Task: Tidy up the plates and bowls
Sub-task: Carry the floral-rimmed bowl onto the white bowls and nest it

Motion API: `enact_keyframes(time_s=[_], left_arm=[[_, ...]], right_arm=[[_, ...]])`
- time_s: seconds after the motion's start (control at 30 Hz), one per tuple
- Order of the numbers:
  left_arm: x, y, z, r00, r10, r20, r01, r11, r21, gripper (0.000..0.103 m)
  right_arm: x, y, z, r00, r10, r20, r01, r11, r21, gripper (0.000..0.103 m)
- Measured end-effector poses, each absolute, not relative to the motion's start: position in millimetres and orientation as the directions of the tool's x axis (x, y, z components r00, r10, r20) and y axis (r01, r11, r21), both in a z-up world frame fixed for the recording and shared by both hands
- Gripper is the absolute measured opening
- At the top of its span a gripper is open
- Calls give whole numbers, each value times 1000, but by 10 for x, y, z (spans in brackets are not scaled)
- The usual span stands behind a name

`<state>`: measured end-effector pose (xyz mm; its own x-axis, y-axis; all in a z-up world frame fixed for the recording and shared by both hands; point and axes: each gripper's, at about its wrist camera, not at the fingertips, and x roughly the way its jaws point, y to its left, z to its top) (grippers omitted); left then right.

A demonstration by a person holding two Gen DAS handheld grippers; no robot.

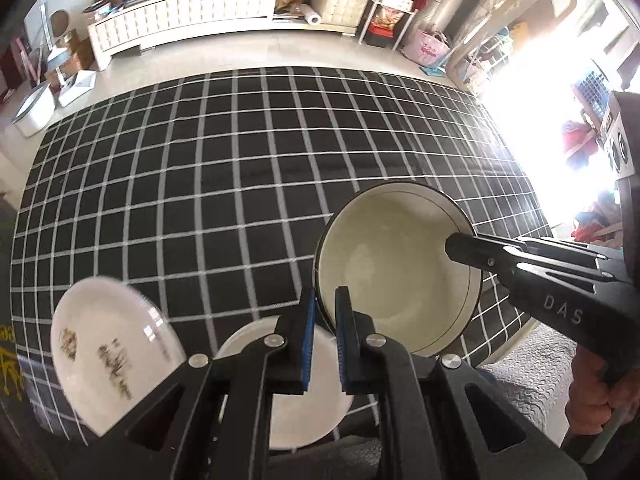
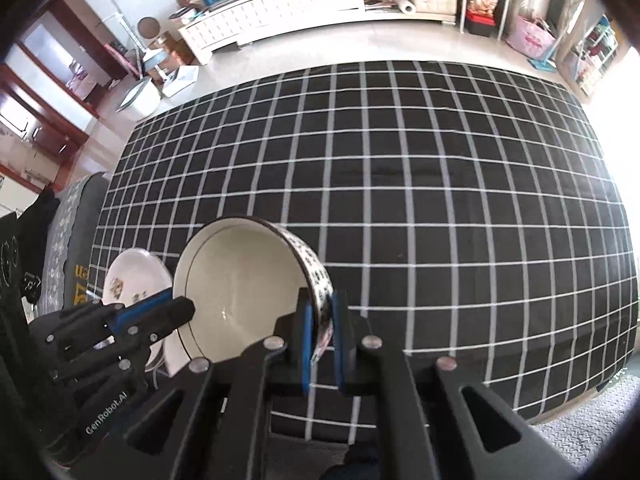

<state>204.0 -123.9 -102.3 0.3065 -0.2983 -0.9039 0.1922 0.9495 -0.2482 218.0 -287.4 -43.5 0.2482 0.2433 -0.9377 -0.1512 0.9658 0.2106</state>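
A cream bowl point(image 1: 396, 276) with a dark rim and a blue-patterned outside point(image 2: 316, 272) hangs tilted over the black checked tablecloth point(image 1: 240, 180), held from both sides. My left gripper point(image 1: 325, 300) is shut on its left rim. My right gripper point(image 1: 454, 248) is shut on the opposite rim, and in the right wrist view its fingers point(image 2: 322, 304) clamp the bowl's wall. The left gripper point(image 2: 188, 308) reaches in from the left there. A white plate with a printed pattern point(image 1: 108, 360) lies at the lower left. A plain white plate point(image 1: 316, 384) lies partly hidden beneath my left gripper.
The checked cloth point(image 2: 400, 180) covers a wide table that ends at a pale floor. Beyond stand a long white cabinet point(image 1: 192, 16), a wire shelf rack point(image 1: 392, 4) and a pink bag point(image 1: 428, 48). A grey quilted mat point(image 1: 528, 364) lies along the near edge.
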Motion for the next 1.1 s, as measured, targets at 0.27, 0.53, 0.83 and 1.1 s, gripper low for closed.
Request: enact_keyframes(time_s=[0.27,0.53,0.83,1.1], left_arm=[[1733,-818,-1111,303,-252,-919,134,966,-221,8],[1514,-692,-1223,289,-219,-932,113,974,-194,8],[1357,-667,-1353,272,-208,-939,107,977,-186,8],[1294,-635,-1409,270,-201,-942,91,979,-182,8]], right_arm=[[1977,-2499,-614,200,294,-935,-181,949,259,12],[1763,-2414,-794,147,303,-942,-180,944,276,12],[1634,-2445,-917,110,309,-945,-171,942,288,12],[1609,-2355,-1000,92,301,-949,-174,943,282,12]])
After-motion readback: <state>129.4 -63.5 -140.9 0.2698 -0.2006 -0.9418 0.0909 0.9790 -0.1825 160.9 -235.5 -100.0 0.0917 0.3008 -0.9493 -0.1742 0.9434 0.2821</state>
